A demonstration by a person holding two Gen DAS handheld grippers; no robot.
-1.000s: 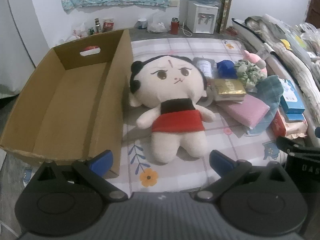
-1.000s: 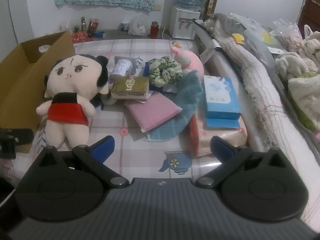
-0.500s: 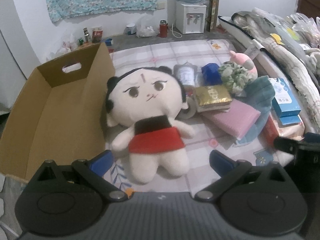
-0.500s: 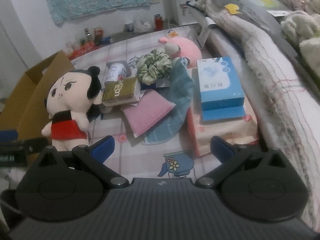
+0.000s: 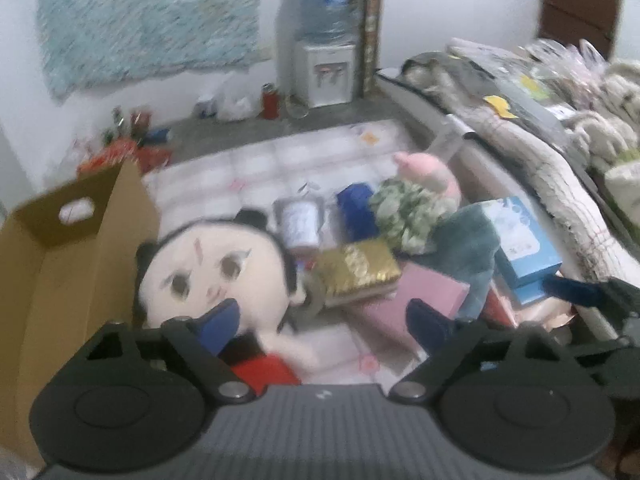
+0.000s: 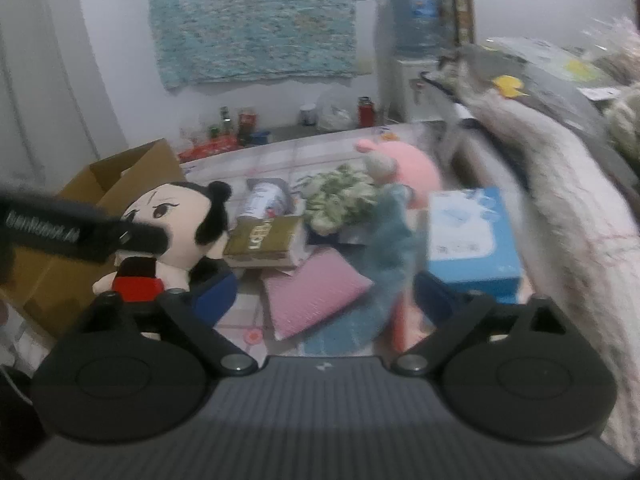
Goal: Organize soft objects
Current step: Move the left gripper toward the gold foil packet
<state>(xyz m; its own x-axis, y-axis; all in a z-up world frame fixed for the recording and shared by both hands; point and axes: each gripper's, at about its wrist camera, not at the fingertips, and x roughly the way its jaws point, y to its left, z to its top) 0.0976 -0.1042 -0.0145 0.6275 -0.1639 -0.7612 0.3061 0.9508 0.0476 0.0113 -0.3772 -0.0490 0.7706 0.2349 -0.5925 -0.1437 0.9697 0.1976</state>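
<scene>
A plush doll (image 5: pixel 212 272) with a cream face, black hair and a red skirt lies beside an open cardboard box (image 5: pixel 80 280). My left gripper (image 5: pixel 324 326) hangs low over the doll's body. Its jaws are closing, the doll's arm and skirt sit between them, and the pads do not press. My right gripper (image 6: pixel 324 292) hovers over a pink pad (image 6: pixel 316 296) and a teal cloth (image 6: pixel 384 264). Its jaws are closing too, gripping nothing. A green scrunchie (image 6: pixel 344 196) and a pink plush (image 6: pixel 404 168) lie further back.
A gold box (image 5: pixel 356 268), a white can (image 5: pixel 300 224) and a blue tissue box (image 6: pixel 468 236) crowd the checked mat. Piled bedding (image 6: pixel 560 184) rises along the right. A water dispenser (image 5: pixel 328 72) and bottles stand by the far wall.
The left gripper has moved in over the doll, which now sits lower and nearer in its view. The right gripper has tipped up and come closer to the pile. Both pairs of jaws have narrowed a little.
</scene>
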